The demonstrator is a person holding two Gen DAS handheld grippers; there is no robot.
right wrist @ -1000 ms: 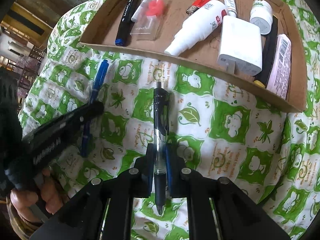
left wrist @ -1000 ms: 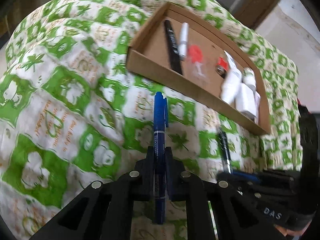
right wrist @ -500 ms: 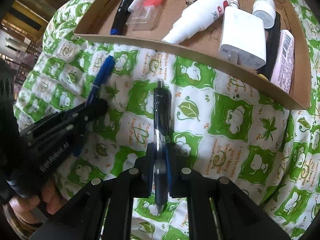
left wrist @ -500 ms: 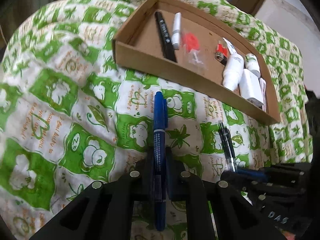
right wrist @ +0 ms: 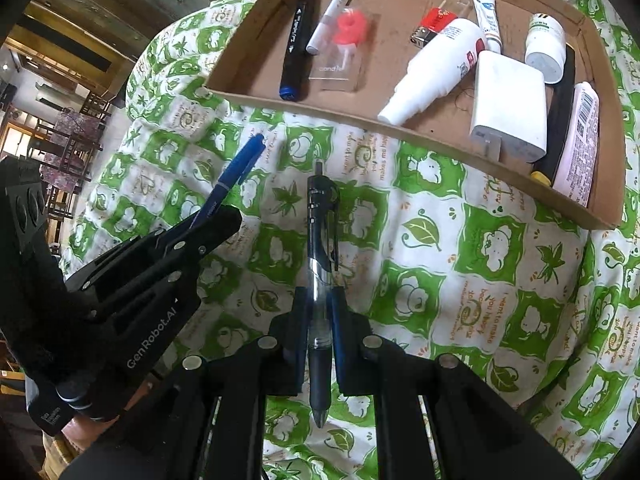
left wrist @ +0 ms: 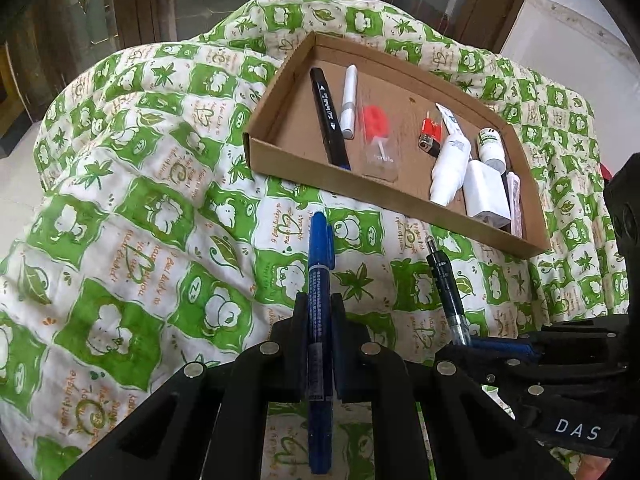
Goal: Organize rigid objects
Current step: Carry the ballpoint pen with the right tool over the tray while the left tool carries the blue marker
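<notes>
Beyond both grippers, the cardboard tray (left wrist: pixel 256 148) already holds markers, bottles and a charger; two pens are left to go in. Left gripper (left wrist: pixel 319 312) is clamped on a blue marker (left wrist: pixel 320 256), right gripper (right wrist: pixel 319 308) on a black gel pen (right wrist: pixel 320 240), both held above the green-patterned cloth (right wrist: pixel 440 264), short of the tray's near wall.

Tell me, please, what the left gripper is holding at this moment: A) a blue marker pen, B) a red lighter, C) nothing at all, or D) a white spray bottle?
A: the left gripper is shut on the blue marker pen, whose barrel runs between its fingers, while the white spray bottle and the red lighter lie in the cardboard tray.
</notes>
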